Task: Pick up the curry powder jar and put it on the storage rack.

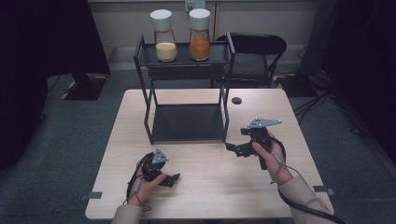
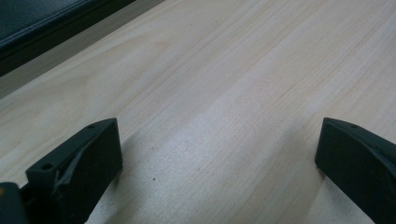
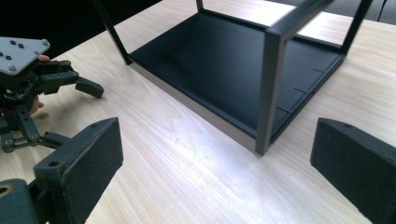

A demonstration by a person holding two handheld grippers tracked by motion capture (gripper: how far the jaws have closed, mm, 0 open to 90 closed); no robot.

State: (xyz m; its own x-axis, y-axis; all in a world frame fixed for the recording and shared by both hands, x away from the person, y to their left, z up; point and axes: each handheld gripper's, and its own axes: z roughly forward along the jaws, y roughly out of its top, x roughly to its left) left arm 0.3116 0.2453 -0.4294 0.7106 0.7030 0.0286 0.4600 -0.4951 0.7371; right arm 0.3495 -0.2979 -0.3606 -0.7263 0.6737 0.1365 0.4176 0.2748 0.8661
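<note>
A black two-tier rack (image 1: pixel 186 122) stands at the middle of the far half of the light wood table (image 1: pixel 210 186). On its top shelf are two white-lidded jars, one with pale powder (image 1: pixel 165 36) and one with orange powder (image 1: pixel 199 35). My left gripper (image 1: pixel 172 178) rests low at the front left, open, with bare table between its jaws (image 2: pixel 217 158). My right gripper (image 1: pixel 232 148) hovers open just off the rack's front right post (image 3: pixel 267 93), nothing between its jaws (image 3: pixel 215 163). The right gripper view also shows the left gripper (image 3: pixel 74 114) and the rack's empty lower shelf (image 3: pixel 224 60).
A small black disc (image 1: pixel 236 100) lies on the table to the right of the rack. A black chair (image 1: pixel 254 49) stands behind the table. Cables trail from both grippers over the front edge. Grey carpet surrounds the table.
</note>
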